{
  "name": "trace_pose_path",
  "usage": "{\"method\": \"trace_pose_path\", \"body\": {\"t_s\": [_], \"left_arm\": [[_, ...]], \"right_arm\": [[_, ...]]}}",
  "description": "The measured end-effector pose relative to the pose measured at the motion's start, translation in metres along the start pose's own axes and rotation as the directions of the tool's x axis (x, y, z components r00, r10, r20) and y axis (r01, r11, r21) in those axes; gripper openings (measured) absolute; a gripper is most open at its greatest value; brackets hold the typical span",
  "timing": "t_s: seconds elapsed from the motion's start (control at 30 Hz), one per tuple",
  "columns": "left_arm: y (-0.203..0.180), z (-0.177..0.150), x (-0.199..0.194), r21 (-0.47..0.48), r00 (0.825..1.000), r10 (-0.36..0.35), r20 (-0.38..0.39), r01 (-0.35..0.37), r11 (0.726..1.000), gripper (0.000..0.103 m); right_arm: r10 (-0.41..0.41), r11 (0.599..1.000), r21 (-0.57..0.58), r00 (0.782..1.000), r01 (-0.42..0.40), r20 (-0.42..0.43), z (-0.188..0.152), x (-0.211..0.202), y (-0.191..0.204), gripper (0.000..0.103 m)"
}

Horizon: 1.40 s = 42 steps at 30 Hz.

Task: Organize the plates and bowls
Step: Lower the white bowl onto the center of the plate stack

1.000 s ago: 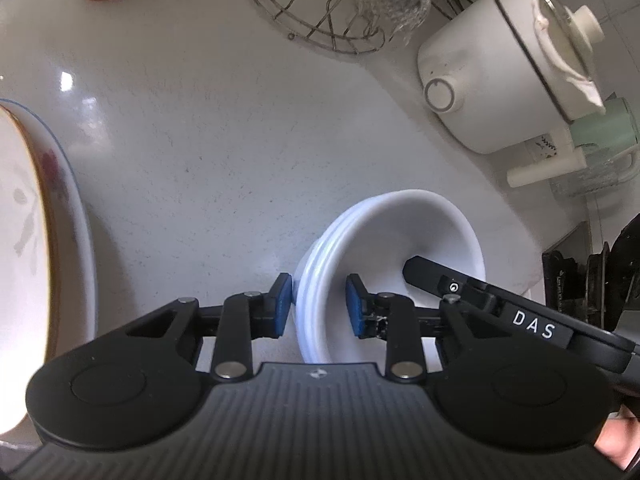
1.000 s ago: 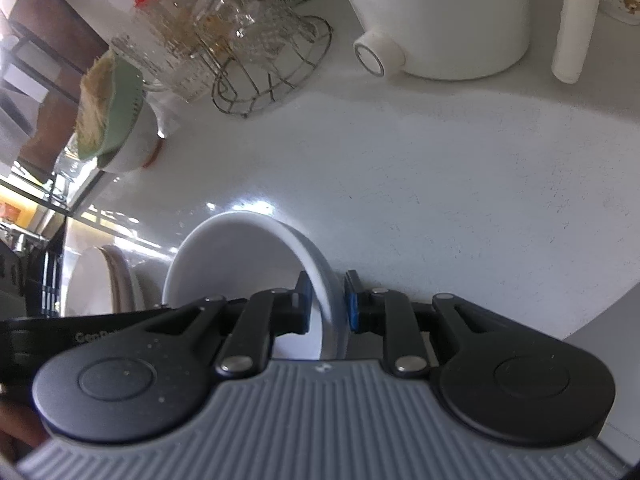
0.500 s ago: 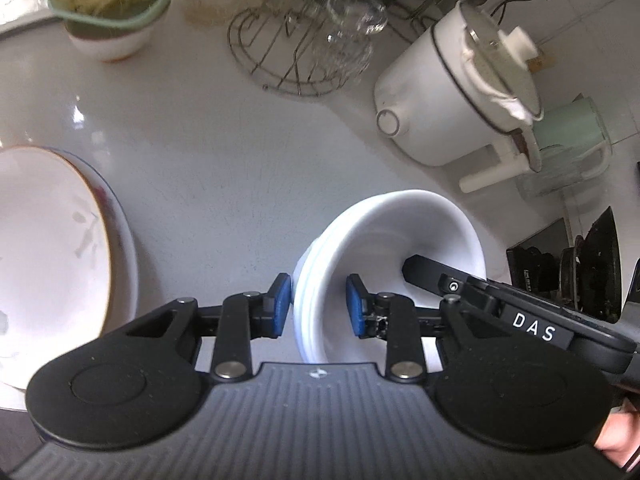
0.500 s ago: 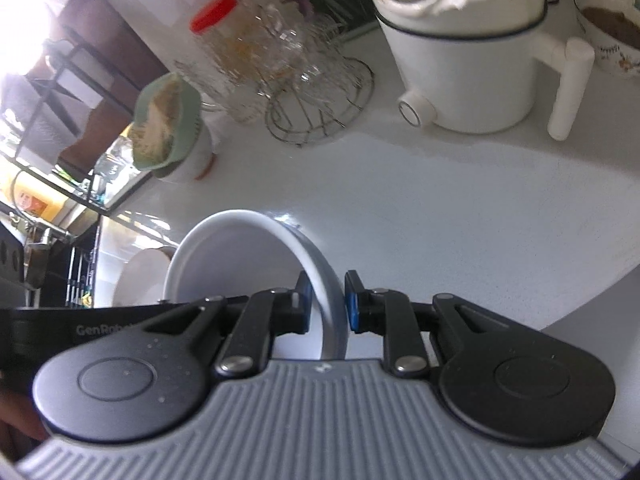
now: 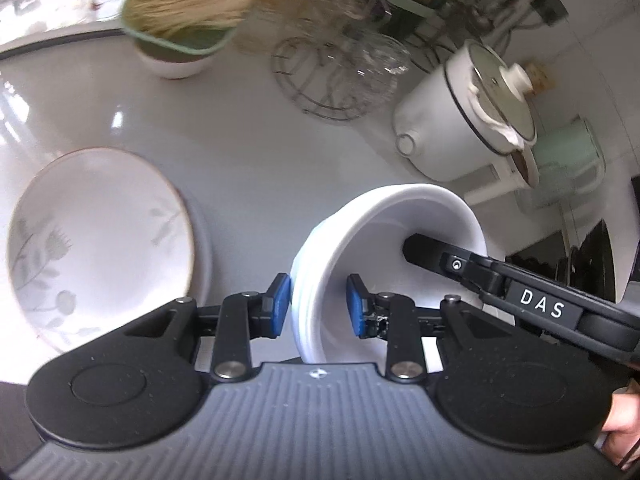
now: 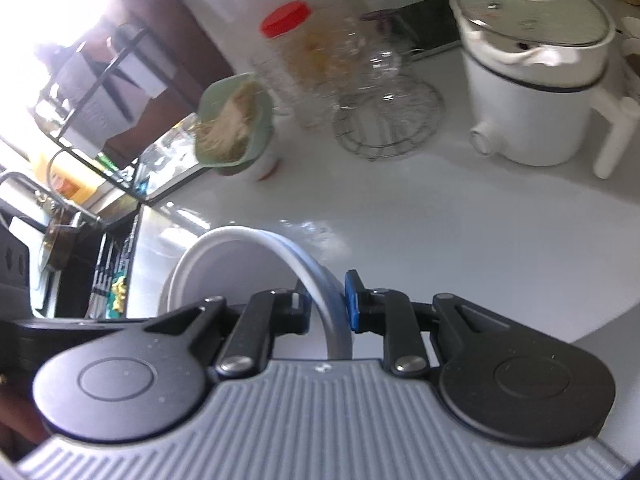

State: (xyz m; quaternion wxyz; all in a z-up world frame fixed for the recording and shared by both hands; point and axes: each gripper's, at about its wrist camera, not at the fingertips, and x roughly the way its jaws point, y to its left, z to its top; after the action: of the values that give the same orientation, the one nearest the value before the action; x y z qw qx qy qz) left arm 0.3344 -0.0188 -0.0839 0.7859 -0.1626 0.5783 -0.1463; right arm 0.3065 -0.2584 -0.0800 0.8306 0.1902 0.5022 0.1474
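A stack of nested white bowls [image 5: 384,236] hangs in the air above the white counter, held from both sides. My left gripper [image 5: 319,306] is shut on the near rim of the stack, one blue pad outside and one inside. My right gripper [image 6: 327,305] is shut on the opposite rim of the white bowls [image 6: 248,256]; one of its black fingers [image 5: 448,262] reaches into the bowl in the left wrist view. A floral plate with a brown rim [image 5: 96,240] lies on the counter to the left, on top of another plate.
At the back stand a white bowl topped by a green strainer of pale noodles [image 5: 180,20], a wire rack with glasses [image 5: 340,72], a white electric pot with lid [image 5: 468,120] and a pale green kettle [image 5: 568,160]. A red-capped jar [image 6: 288,36] and a sink edge [image 6: 120,208] lie left.
Both grippers have risen with the bowl stack; the counter has dropped away. The floral plate, the strainer bowl and the pot now show more fully. Both grips are unchanged.
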Motion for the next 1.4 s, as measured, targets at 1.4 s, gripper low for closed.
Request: {"method": "trace_pose_path", "body": {"t_s": [1.4], "left_arm": [[0.185,-0.003,0.0,-0.186,0.997,0.033,0.064,-0.02,0.982,0.035]], "right_arm": [[-0.071,0.994,-0.092,0.987,0.059,-0.143,-0.024,0.147,0.124,0.021]]}}
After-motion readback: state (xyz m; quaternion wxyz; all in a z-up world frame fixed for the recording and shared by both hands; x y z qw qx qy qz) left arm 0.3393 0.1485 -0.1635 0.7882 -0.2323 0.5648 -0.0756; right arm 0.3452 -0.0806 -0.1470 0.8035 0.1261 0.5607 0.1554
